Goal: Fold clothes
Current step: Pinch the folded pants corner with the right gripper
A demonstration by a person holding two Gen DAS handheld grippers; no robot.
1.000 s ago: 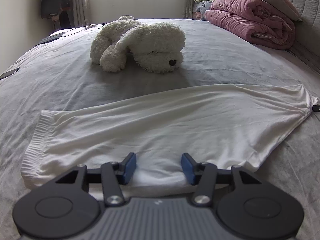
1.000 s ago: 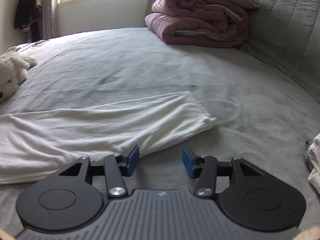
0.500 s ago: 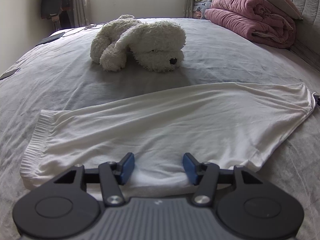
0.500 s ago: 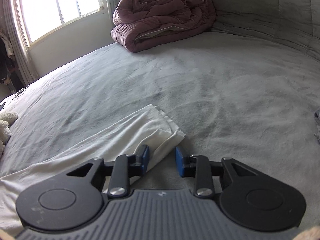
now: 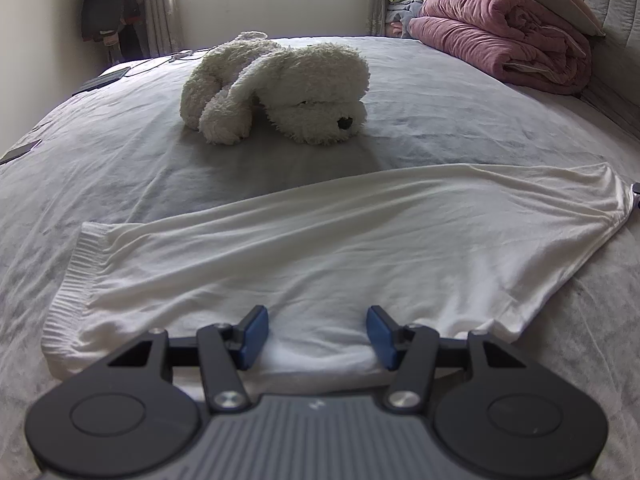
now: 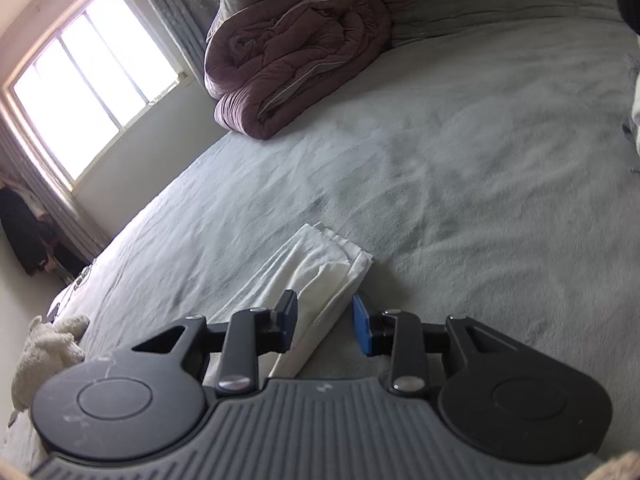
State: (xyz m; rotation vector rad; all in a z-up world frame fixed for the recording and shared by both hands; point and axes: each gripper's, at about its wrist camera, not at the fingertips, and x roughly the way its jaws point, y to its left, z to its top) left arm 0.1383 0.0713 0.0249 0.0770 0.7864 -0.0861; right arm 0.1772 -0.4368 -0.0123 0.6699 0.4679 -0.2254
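A white garment [image 5: 320, 256] lies stretched flat across the grey bed [image 5: 120, 152], ribbed hem at its left end. The left tool [image 5: 316, 330] rests spread wide over its near edge. The right tool [image 6: 325, 322] straddles the bunched right end, parted, gripping nothing. Likely next: pinch, then fold. No containers show.

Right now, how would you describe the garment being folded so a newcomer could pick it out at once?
Start with the big grey bed, with a rolled pink quilt at its far right. Nearer than the fluffy cream toy dog, a long white garment lies flat across the sheet. It alone is smooth, thin and white, with a ribbed band at its left end.
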